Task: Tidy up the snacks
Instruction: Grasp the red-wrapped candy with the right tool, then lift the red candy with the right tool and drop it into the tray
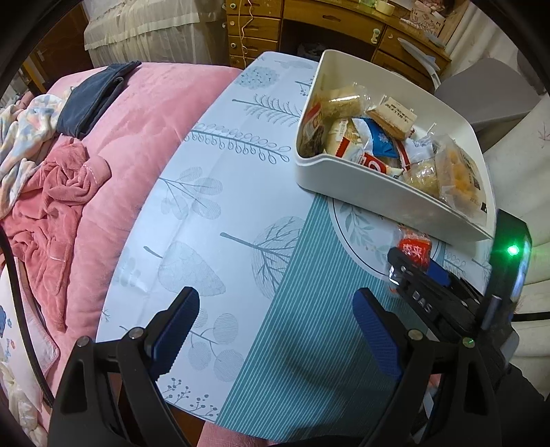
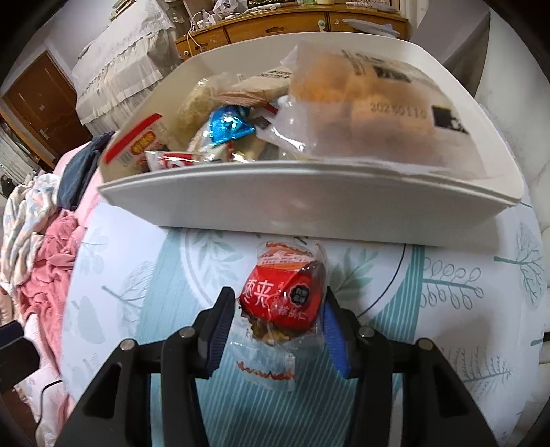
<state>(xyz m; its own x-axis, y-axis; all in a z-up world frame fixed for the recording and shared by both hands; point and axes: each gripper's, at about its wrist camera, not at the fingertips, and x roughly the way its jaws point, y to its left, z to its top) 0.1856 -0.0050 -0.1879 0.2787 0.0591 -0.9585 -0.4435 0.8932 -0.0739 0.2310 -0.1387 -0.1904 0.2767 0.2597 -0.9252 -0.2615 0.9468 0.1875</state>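
A red snack packet (image 2: 285, 299) with a clear wrapper lies on the patterned tablecloth (image 2: 447, 309), just in front of a white bin (image 2: 292, 206). My right gripper (image 2: 278, 309) is shut on this packet, one blue pad against each side. The bin holds several wrapped snacks, among them a blue foil one (image 2: 228, 125) and a large clear bag of yellow cakes (image 2: 361, 89). In the left wrist view the bin (image 1: 378, 192) sits at the upper right, with the red packet (image 1: 414, 249) and the right gripper (image 1: 416, 266) below it. My left gripper (image 1: 276, 302) hangs open over bare cloth, holding nothing.
A pink bedcover (image 1: 137, 137) with crumpled clothes (image 1: 58, 192) borders the table's left edge. A wooden desk with drawers (image 1: 261, 31) stands behind. A white cushioned seat (image 1: 529, 144) is at the right. The tablecloth (image 1: 213, 206) left of the bin carries nothing.
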